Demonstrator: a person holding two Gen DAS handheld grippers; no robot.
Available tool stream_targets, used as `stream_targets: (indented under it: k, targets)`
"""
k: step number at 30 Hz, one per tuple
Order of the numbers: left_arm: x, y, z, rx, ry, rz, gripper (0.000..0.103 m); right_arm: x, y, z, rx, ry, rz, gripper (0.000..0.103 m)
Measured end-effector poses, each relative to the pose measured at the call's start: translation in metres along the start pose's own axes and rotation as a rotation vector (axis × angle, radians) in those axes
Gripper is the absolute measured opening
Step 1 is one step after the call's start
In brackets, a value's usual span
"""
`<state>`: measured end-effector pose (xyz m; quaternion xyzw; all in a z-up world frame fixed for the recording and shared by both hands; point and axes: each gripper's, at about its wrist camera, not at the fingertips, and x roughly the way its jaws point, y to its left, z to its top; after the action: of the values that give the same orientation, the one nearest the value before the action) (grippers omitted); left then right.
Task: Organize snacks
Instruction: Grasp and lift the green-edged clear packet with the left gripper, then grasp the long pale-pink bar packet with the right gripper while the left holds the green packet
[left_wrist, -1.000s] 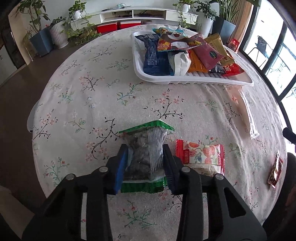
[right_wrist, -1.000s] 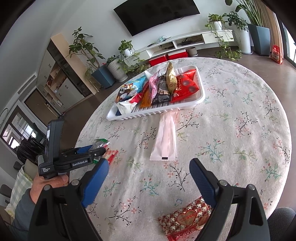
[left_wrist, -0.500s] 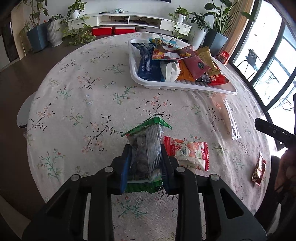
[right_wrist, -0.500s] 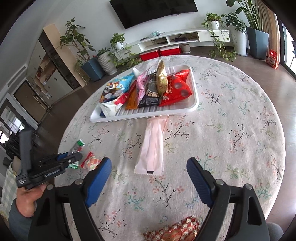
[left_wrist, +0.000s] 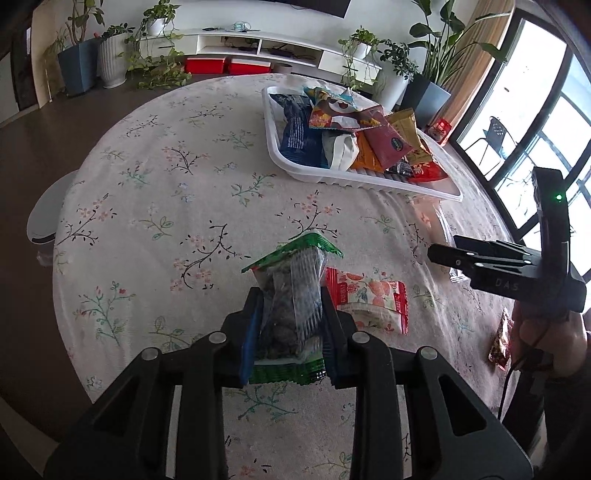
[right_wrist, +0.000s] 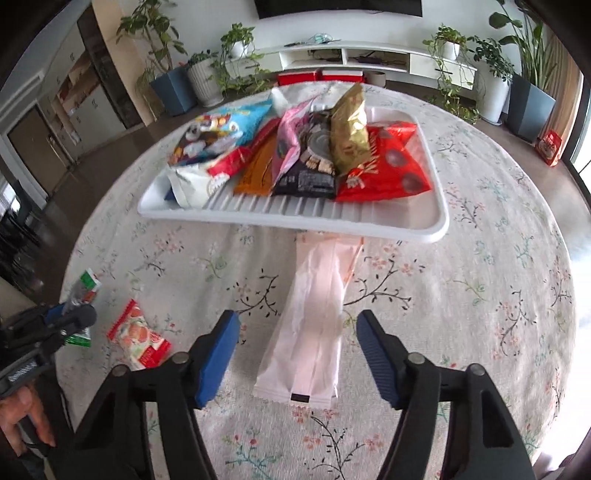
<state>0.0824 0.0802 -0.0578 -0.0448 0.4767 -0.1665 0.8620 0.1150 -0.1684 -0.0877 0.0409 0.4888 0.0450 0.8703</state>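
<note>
My left gripper (left_wrist: 290, 325) is shut on a clear snack packet with green ends (left_wrist: 291, 295), held just above the floral tablecloth; it also shows in the right wrist view (right_wrist: 83, 295). A red-and-white fruit packet (left_wrist: 369, 299) lies right of it on the cloth. My right gripper (right_wrist: 297, 350) is open, its jaws on either side of the near end of a long pale pink packet (right_wrist: 316, 325). A white tray (right_wrist: 406, 225) at the far side holds several snack bags.
A small dark red packet (left_wrist: 498, 341) lies near the table's right edge. The round table (left_wrist: 147, 184) has a white stool (left_wrist: 44, 210) at its left. Potted plants and a low white shelf stand beyond the table.
My left gripper has lifted the green-ended packet slightly off the cloth. My right gripper has swung left and forward and now straddles the pink packet, jaws narrower.
</note>
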Motion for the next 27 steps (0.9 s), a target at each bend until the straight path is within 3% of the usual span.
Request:
stream_targets:
  k: [4,7,10,21,27]
  targets:
    - [0.001,-0.001,-0.001,-0.001,0.001,-0.005,0.026,0.0,0.007,-0.006,-0.052,-0.018,-0.045,0.06]
    - [0.003,-0.004,-0.001,0.004,0.004,-0.011,0.026,-0.001,0.004,-0.006,-0.056,-0.022,-0.059,0.045]
    - [0.005,-0.007,0.0,0.007,0.005,-0.015,0.026,-0.003,0.0,-0.006,-0.054,-0.022,-0.051,0.04]
    - [0.006,-0.01,0.0,0.003,0.002,-0.035,0.026,-0.012,-0.012,-0.014,-0.017,-0.035,-0.011,0.029]
    - [0.0,-0.016,0.005,-0.003,-0.016,-0.07,0.026,-0.033,-0.024,-0.018,0.079,-0.082,0.076,0.028]
